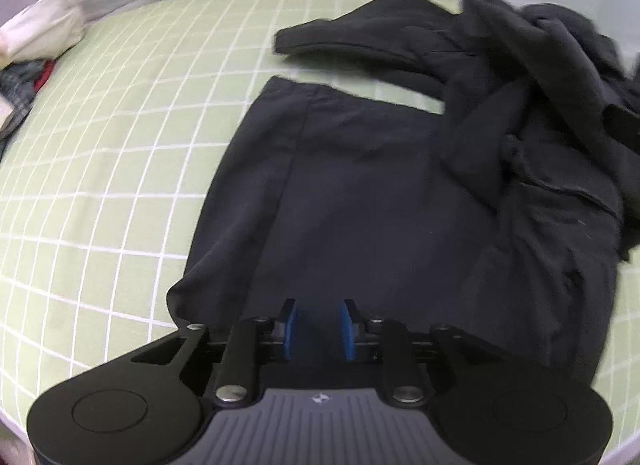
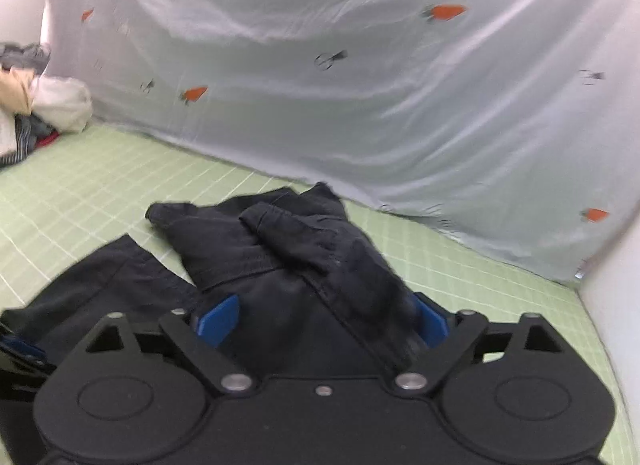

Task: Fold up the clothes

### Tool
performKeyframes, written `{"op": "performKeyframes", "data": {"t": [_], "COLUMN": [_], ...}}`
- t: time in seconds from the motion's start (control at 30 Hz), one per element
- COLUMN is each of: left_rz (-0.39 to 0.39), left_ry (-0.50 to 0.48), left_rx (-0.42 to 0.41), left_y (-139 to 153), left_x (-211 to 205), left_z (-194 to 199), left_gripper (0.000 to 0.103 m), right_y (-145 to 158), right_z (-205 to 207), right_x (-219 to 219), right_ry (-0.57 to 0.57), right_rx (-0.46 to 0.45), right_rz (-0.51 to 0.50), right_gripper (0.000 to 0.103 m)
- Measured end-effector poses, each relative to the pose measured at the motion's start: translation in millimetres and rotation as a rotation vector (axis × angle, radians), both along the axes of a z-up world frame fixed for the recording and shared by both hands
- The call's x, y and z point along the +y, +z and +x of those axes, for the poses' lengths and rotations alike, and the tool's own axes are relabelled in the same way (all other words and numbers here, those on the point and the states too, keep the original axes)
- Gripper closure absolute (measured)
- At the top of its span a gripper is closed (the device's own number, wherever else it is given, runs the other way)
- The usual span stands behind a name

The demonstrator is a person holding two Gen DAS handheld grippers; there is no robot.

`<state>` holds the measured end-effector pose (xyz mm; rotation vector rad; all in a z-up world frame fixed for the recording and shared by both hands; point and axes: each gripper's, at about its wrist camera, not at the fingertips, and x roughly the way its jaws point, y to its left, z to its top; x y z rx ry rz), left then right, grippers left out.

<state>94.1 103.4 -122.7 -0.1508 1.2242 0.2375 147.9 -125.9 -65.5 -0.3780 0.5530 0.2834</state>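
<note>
A pair of dark navy trousers (image 1: 360, 193) lies on a green checked sheet (image 1: 120, 145). One leg lies flat toward me, and the other leg (image 1: 360, 41) stretches across the far side. The waist part (image 1: 560, 85) is bunched up at the right. My left gripper (image 1: 319, 329) has its blue pads close together on the near hem of the flat leg. My right gripper (image 2: 320, 321) is wide open with the bunched trouser fabric (image 2: 304, 265) lying between its blue fingers (image 2: 218, 323).
A pile of other clothes (image 1: 36, 49) sits at the far left of the bed; it also shows in the right wrist view (image 2: 36, 113). A pale blue sheet with carrot prints (image 2: 360, 85) hangs along the back. A white wall (image 2: 616, 305) stands at right.
</note>
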Motion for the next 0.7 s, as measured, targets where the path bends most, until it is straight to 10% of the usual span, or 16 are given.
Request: {"op": "performKeyframes", "data": {"t": [0.13, 0.2, 0.3, 0.53, 0.7], "left_rz": [0.01, 0.026, 0.055, 0.097, 0.073], "left_ry": [0.091, 0.122, 0.145, 0.137, 0.138], "left_rx": [0.007, 0.013, 0.024, 0.017, 0.015], "left_y": [-5, -5, -5, -5, -6], "left_x": [4, 3, 1, -1, 8], "left_z": [9, 13, 16, 11, 7], "left_gripper": [0.067, 0.064, 0.06, 0.049, 0.047], "right_y": [-23, -22, -12, 12, -24], "right_z": [31, 36, 42, 66, 76], "right_x": [2, -8, -36, -152, -219], "right_ry": [0.068, 0.094, 0.019, -0.415, -0.682], "right_rx": [0.041, 0.051, 0.019, -0.041, 0.079], "right_rz": [-0.04, -0.003, 0.035, 0.14, 0.047], "right_gripper": [0.006, 0.026, 0.083, 0.09, 0.088]}}
